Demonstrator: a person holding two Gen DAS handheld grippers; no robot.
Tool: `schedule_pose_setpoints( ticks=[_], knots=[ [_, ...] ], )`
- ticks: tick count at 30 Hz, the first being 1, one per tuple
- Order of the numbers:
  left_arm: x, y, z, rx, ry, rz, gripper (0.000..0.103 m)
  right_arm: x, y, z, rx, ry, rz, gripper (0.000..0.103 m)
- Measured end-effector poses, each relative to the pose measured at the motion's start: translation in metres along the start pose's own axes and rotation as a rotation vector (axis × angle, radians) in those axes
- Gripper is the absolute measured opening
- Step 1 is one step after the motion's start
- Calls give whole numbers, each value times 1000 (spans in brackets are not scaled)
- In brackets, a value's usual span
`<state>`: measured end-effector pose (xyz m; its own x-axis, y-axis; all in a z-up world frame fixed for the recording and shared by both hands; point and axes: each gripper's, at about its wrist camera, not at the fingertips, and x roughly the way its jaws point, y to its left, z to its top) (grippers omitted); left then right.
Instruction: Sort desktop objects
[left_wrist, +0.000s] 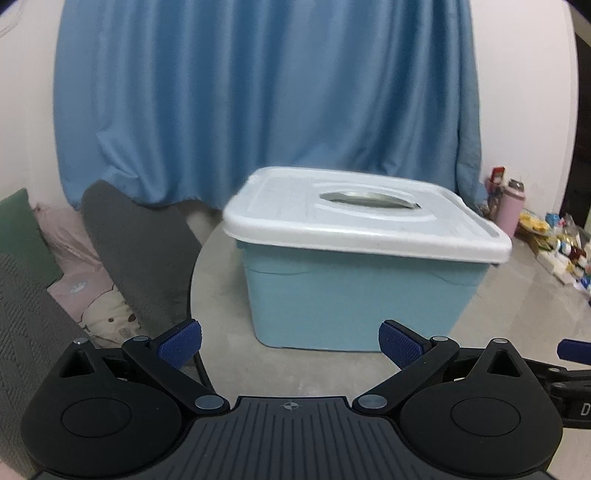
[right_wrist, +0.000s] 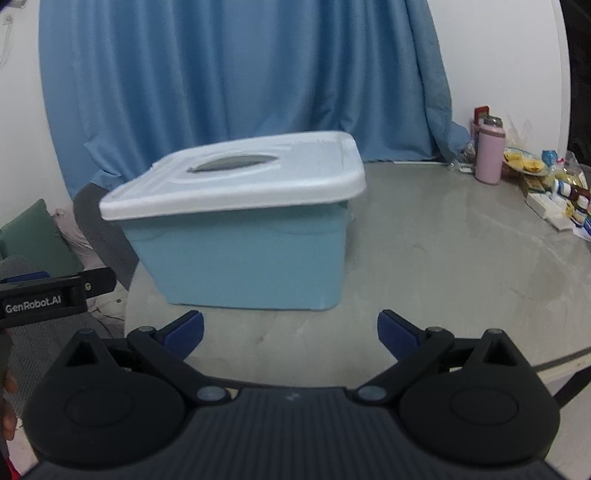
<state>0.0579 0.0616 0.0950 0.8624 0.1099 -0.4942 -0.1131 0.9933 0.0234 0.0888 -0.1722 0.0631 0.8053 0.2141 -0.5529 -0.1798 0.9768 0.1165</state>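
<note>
Blue box: the blue box (left_wrist: 351, 302) is sitting on the round gray table (left_wrist: 498, 325), in the middle, just past both tools.
White lid: the white lid (left_wrist: 362, 221) is lying flat on top of the box and closing it. A gray handle (left_wrist: 369, 199) is lying in the dip in the lid's middle.
Left gripper: the left gripper (left_wrist: 290, 343) is hanging near the front of the box with its blue pads (left_wrist: 181, 341) spread wide apart. It is holding nothing.
Right gripper: the right gripper (right_wrist: 290, 334) is hanging near the box's front right corner, pads spread wide apart too. It is holding nothing.
Far right side: a pink bottle (right_wrist: 489, 153) is standing at the table's far right edge. Small packets and bottles (right_wrist: 554, 192) are lying in a pile just beside it.
Behind: a blue curtain (left_wrist: 258, 92) is hanging at the back.
Left side: gray, pink and green cushions (left_wrist: 122, 258) are lying beside the table.
</note>
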Motion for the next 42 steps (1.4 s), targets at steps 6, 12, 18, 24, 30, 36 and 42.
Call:
schedule_pose_setpoints(
  ticks=[6, 12, 18, 24, 30, 36, 42],
  knots=[
    [4, -1, -15, -6, 12, -11, 103, 3, -2, -14, 30, 2, 6, 101],
    [6, -2, -25, -19, 14, -10, 103, 2, 1, -19, 21, -16, -8, 101],
    [9, -2, -31, -22, 30, -15, 103, 2, 1, -24, 11, -22, -9, 101],
    [10, -5, -36, -6, 29, -19, 103, 0, 0, -28, 11, -24, -9, 101],
    [10, -8, -38, 1, 33, -29, 103, 0, -2, -30, 19, -29, -14, 101],
    [12, -7, -38, -1, 38, -31, 103, 1, -2, -29, 21, -27, -2, 101],
    [14, -9, -37, 4, 42, -33, 103, 3, -1, -29, 10, -26, 7, 101]
  ],
)
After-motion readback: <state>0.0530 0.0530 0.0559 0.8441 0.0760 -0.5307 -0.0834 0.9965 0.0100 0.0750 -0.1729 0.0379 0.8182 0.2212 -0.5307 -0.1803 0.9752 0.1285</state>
